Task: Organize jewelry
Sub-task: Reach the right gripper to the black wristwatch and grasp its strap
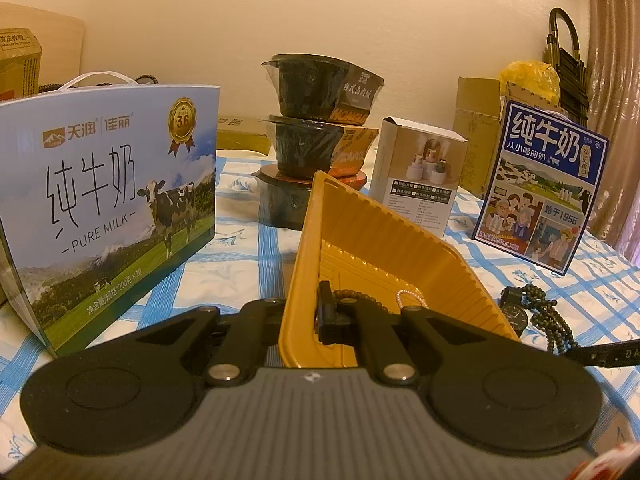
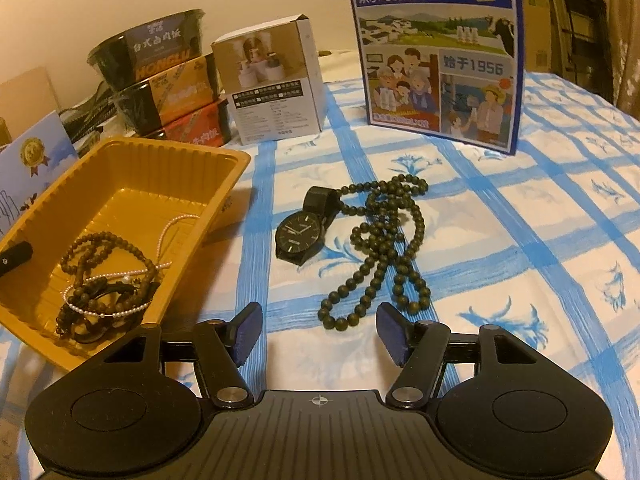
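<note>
A yellow plastic tray [image 2: 132, 168] stands on the blue-checked cloth and holds brown bead strings [image 2: 100, 268] and a pearl strand [image 2: 172, 232]. My left gripper [image 1: 308, 316] is shut on the tray's near wall [image 1: 296, 264]; its finger tip also shows in the right wrist view [image 2: 14, 258]. A black wristwatch [image 2: 300, 236] and a dark green bead necklace [image 2: 380, 248] lie on the cloth right of the tray. My right gripper [image 2: 318, 336] is open and empty, just short of the necklace's near end. The watch [image 1: 514, 312] and necklace [image 1: 552, 320] also show in the left wrist view.
A large milk carton [image 1: 108, 208] stands left of the tray. Stacked black food bowls [image 1: 316, 128] and a small white box [image 1: 416, 176] stand behind it. A blue milk box [image 2: 436, 52] stands behind the watch. Cardboard boxes [image 1: 476, 120] lie at the back right.
</note>
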`<state>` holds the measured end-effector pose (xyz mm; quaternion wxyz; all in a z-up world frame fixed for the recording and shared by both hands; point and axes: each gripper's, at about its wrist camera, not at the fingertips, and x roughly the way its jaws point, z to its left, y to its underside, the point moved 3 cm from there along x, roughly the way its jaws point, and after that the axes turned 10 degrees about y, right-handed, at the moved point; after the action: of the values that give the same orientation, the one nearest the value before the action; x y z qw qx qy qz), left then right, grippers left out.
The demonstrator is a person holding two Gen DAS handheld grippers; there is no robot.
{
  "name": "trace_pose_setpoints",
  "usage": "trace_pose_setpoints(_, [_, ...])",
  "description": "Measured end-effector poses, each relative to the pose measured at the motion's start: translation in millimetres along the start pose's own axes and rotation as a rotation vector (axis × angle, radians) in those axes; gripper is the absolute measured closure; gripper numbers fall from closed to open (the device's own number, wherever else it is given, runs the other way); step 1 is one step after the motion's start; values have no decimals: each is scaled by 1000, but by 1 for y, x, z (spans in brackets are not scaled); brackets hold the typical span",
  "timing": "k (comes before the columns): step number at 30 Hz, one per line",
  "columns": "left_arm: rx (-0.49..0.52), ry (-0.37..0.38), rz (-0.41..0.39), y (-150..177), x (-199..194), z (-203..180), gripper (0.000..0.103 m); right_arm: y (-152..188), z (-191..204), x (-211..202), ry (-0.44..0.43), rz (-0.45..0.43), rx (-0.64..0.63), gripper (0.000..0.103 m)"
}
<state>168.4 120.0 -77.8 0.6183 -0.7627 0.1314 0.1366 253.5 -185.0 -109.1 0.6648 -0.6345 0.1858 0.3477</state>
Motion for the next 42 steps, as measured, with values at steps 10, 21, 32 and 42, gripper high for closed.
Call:
trace_pose_setpoints(10, [-3, 1, -1, -1, 0, 0, 97, -10, 12, 18, 5, -26, -61, 28])
trace_pose_setpoints(21, [-6, 3, 0, -1, 2, 1, 97, -24, 44, 64, 22, -67, -216, 26])
trace_pose_setpoints(32, [-7, 4, 1, -2, 3, 2, 97, -31, 49, 94, 36, -58, -256, 50])
trace_pose_setpoints(42, [-11, 8, 1, -2, 5, 2, 97, -23, 33, 76, -56, -30, -267, 60])
